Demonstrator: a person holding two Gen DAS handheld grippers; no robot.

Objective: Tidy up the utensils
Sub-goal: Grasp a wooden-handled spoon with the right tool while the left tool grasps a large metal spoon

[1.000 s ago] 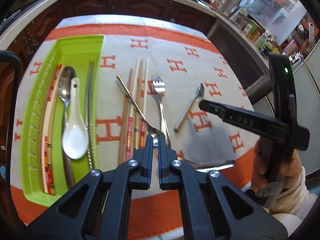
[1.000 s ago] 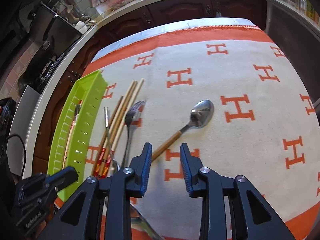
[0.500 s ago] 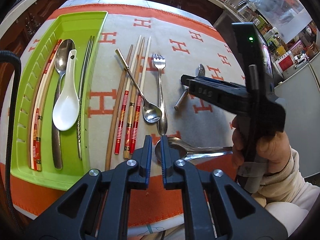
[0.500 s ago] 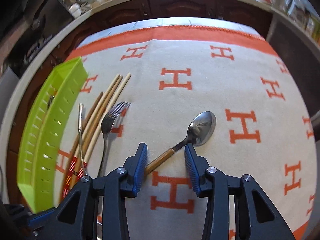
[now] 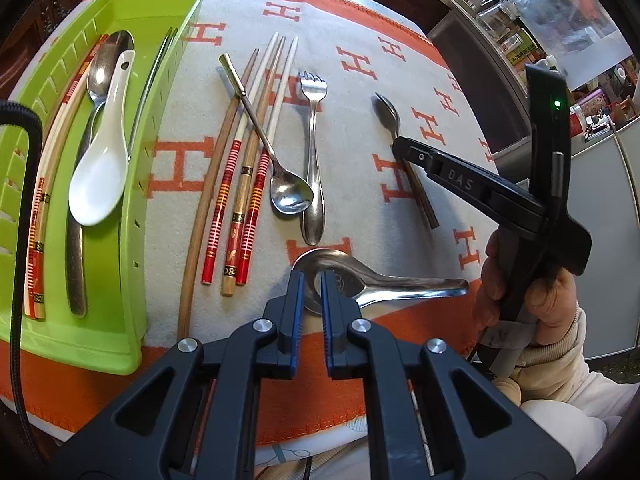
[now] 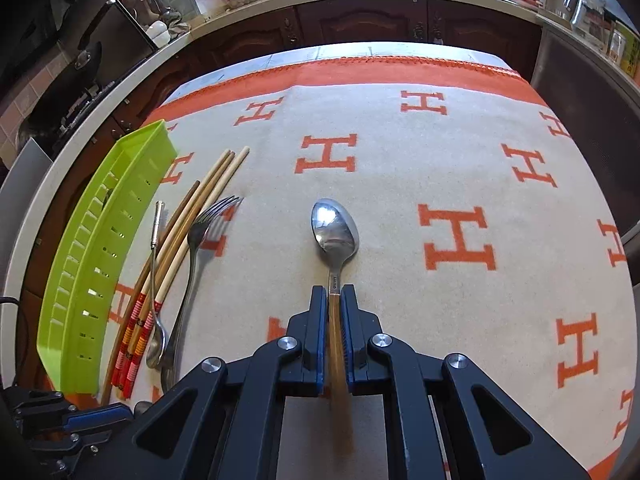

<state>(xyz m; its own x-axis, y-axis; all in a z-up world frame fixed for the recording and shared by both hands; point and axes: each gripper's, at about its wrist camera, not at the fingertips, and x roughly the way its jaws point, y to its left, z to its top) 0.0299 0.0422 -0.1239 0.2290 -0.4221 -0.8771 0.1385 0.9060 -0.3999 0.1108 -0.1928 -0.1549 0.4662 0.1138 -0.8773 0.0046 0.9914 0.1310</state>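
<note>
Steel shines in the left wrist view: a large metal spoon lies on the orange-and-cream cloth, bowl under the left gripper, handle running straight off to the right toward the person's hand. That gripper's fingers stand nearly together with nothing visibly pinched; whether they touch the bowl I cannot tell. Further right, the right gripper sits on a wooden-handled spoon. The green tray, already holding utensils, lies to the far left.

Right wrist view: the right gripper has just closed, clamping the wooden-handled spoon by its handle. Its long axis runs straight ahead between the fingers, bowl away. The tray lies well to the left, past the fork and chopsticks.
</note>
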